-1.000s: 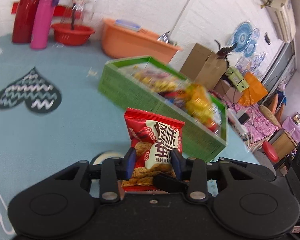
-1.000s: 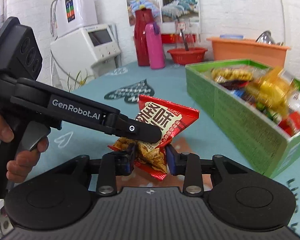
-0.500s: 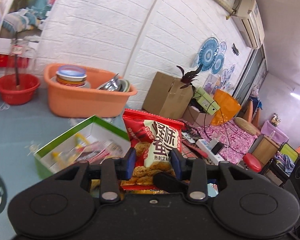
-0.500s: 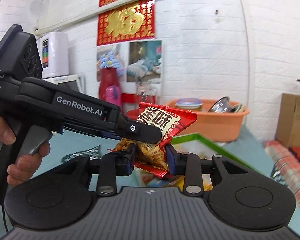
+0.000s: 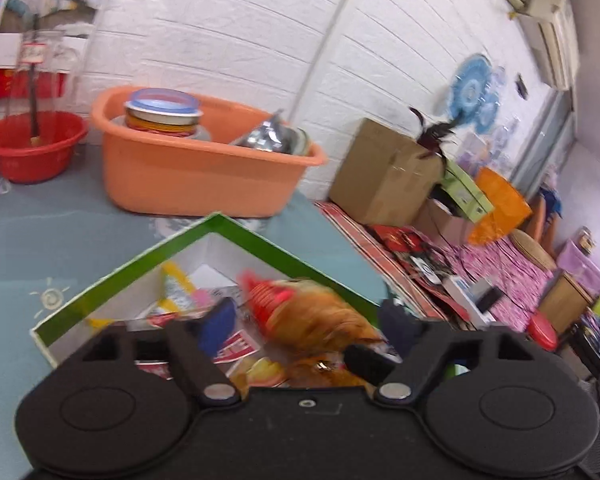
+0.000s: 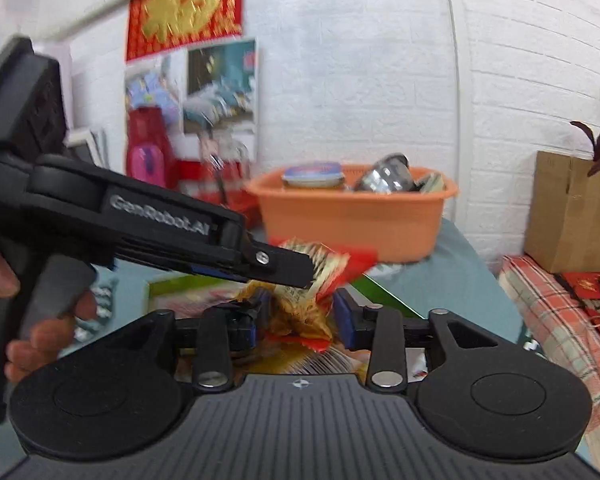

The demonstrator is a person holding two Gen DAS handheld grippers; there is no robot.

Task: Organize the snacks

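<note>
While blurred, snack packets (image 5: 312, 320) fill the green box (image 5: 284, 258).

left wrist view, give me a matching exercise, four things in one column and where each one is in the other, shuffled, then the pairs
Things
1. snack packet
2. red bowl
3. orange tub
4. cardboard box

Places
A. off the table, against the wall on the right
B. far left, at the wall
C. over the green box, blurred
D. on the table behind the green box

Pairs: 1-C, 2-B, 3-D, 4-A
</note>
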